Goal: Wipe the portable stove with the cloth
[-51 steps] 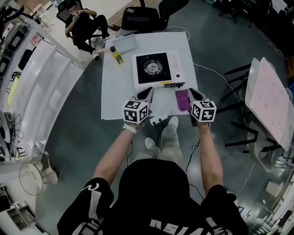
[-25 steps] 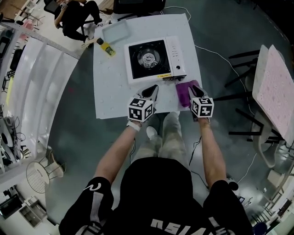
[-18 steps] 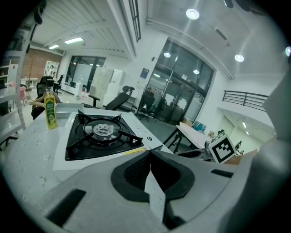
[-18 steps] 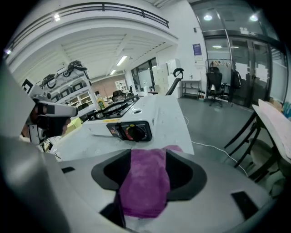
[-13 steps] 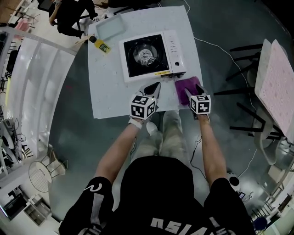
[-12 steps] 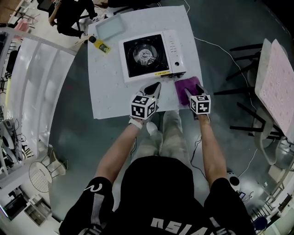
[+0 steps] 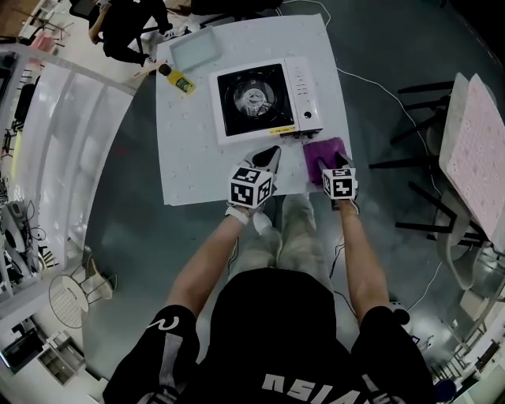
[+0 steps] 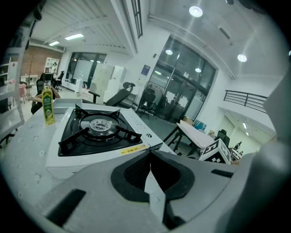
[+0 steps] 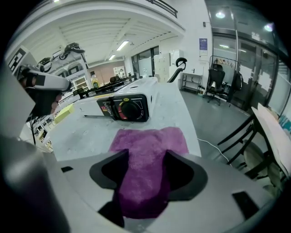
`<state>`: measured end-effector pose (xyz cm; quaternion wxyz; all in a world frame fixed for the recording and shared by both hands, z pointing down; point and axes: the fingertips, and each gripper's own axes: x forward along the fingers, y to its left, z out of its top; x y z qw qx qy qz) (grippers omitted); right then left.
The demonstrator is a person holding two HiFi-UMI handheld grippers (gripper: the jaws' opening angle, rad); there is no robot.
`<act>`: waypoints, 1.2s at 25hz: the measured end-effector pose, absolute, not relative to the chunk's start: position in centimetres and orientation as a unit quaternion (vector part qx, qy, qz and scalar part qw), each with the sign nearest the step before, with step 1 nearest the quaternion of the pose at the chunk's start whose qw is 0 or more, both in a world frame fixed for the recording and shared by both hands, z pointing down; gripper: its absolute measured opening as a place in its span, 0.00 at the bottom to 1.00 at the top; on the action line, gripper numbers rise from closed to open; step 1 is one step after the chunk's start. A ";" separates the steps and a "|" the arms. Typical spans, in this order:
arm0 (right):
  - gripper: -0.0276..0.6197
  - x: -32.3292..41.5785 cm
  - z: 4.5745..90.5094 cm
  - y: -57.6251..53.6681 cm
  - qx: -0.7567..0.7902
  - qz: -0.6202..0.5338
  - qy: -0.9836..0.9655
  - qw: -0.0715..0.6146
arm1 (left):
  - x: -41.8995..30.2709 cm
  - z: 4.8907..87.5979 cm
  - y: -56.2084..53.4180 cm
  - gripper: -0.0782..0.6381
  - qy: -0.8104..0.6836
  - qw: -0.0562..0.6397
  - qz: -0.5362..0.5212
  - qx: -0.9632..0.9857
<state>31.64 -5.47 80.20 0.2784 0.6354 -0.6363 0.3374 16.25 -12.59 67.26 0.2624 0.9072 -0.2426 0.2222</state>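
Note:
The white portable stove [image 7: 264, 100] with a black burner top stands in the middle of the white table [image 7: 189, 158]. A purple cloth [image 7: 325, 150] lies flat at the table's near right corner, just in front of the stove's knob [image 9: 132, 109]. My right gripper [image 7: 331, 163] is low over the cloth's near end; its jaws have just been opening and now stand wide, with the cloth [image 9: 150, 136] between them and not pinched. My left gripper [image 7: 267, 155] is shut and empty, pointing at the stove's near edge [image 8: 97, 129].
A yellow bottle [image 7: 177, 79] and a pale tray [image 7: 193, 51] sit at the table's far left. A person sits on a chair [image 7: 130, 24] beyond the table. Black chair frames [image 7: 410, 134] and a pink-topped table [image 7: 473, 150] stand to the right. A cable runs across the floor.
Both grippers have sunk toward the table's near edge. The right gripper's jaws have spread apart and come down astride the near end of the purple cloth.

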 end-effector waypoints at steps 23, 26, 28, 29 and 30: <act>0.21 30.8 77.3 -5.9 0.638 0.387 -0.631 0.212 | 11.2 62.4 -14.9 0.12 -0.310 0.247 0.190 0.898; 0.21 31.4 74.7 -6.1 0.651 0.369 -0.634 0.194 | 10.8 61.1 -15.0 0.12 -0.311 0.239 0.185 0.901; 0.21 31.7 72.5 -6.6 0.660 0.353 -0.638 0.181 | 10.5 60.0 -15.1 0.12 -0.312 0.232 0.179 0.903; 0.21 31.9 71.4 -6.8 0.664 0.346 -0.640 0.174 | 10.3 59.4 -15.2 0.12 -0.313 0.230 0.175 0.905; 0.21 32.0 70.2 -7.1 0.668 0.338 -0.642 0.167 | 10.2 58.8 -15.3 0.12 -0.314 0.228 0.171 0.906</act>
